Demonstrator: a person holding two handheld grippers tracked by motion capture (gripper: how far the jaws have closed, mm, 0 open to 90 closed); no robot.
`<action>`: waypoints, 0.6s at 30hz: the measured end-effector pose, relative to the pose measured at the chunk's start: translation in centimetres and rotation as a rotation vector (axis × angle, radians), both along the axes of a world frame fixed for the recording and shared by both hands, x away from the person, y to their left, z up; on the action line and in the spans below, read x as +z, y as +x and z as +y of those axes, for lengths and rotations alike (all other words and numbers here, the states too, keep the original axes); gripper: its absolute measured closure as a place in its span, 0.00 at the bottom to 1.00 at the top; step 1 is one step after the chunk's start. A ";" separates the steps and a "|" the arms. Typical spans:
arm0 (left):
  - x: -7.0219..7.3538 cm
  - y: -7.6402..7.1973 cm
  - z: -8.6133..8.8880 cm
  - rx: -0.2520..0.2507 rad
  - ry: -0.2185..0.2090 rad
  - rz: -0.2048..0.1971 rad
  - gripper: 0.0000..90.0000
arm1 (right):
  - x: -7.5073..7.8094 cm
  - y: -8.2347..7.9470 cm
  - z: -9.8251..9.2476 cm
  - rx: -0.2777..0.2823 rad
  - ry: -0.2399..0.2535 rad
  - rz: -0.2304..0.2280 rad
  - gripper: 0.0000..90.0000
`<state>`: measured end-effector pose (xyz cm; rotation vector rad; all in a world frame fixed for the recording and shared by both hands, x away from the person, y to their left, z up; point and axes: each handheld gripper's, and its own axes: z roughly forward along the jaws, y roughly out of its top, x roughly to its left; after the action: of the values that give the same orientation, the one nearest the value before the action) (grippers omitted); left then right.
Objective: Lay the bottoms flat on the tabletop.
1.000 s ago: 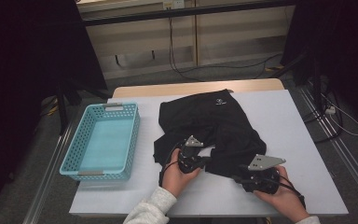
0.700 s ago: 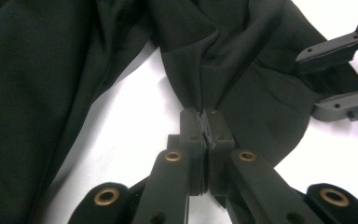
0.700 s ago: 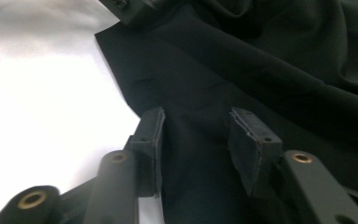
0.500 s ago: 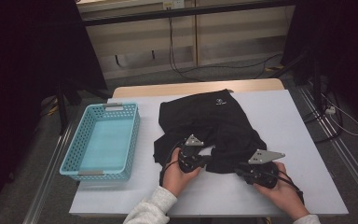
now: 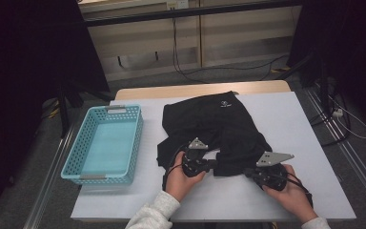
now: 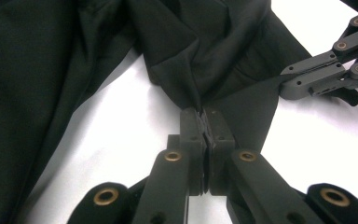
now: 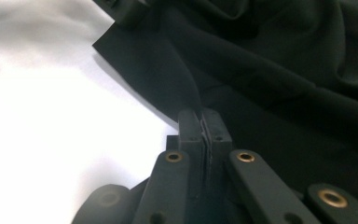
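Both grippers pinch the near hem of the black garment (image 5: 219, 126): the left gripper (image 5: 213, 165) is clamped on a fold, and the right gripper (image 5: 248, 171) has just been closing and now nips the cloth's edge. That garment lies crumpled mid-table on a white sheet (image 5: 295, 124) over a wooden tabletop (image 5: 171, 90), with a turquoise basket (image 5: 76, 162) to its left. Beyond stand pale wall panels (image 5: 238, 33), trailing cables (image 5: 205, 71) and dark curtains (image 5: 24, 57).

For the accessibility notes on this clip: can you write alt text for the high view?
Two hand-held grippers, the left gripper and the right gripper, are each shut on the near edge of a black garment spread on a white table. An empty light-blue basket sits to its left.
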<state>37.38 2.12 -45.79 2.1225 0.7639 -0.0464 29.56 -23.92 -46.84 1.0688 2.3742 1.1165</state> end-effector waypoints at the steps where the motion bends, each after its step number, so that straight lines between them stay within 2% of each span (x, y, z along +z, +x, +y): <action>1: 0.0 -0.1 0.0 -0.005 -0.001 0.003 0.98 | 0.0 -0.1 -0.1 0.006 0.009 0.009 0.98; 9: 0.2 -0.9 0.1 -0.025 -0.009 0.039 0.98 | 0.1 -1.7 -0.5 0.039 0.015 0.029 0.98; 13: 0.6 -1.7 0.2 -0.046 -0.009 0.033 0.98 | 0.2 -2.7 -0.5 0.066 0.017 0.041 0.98; 18: 0.4 -1.8 0.4 -0.065 0.002 0.031 0.95 | 0.2 -3.2 -0.6 0.085 0.017 0.048 0.98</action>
<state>35.54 2.53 -45.35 2.1521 0.7131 -0.1131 26.34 -24.52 -46.59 1.0197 2.4734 1.1539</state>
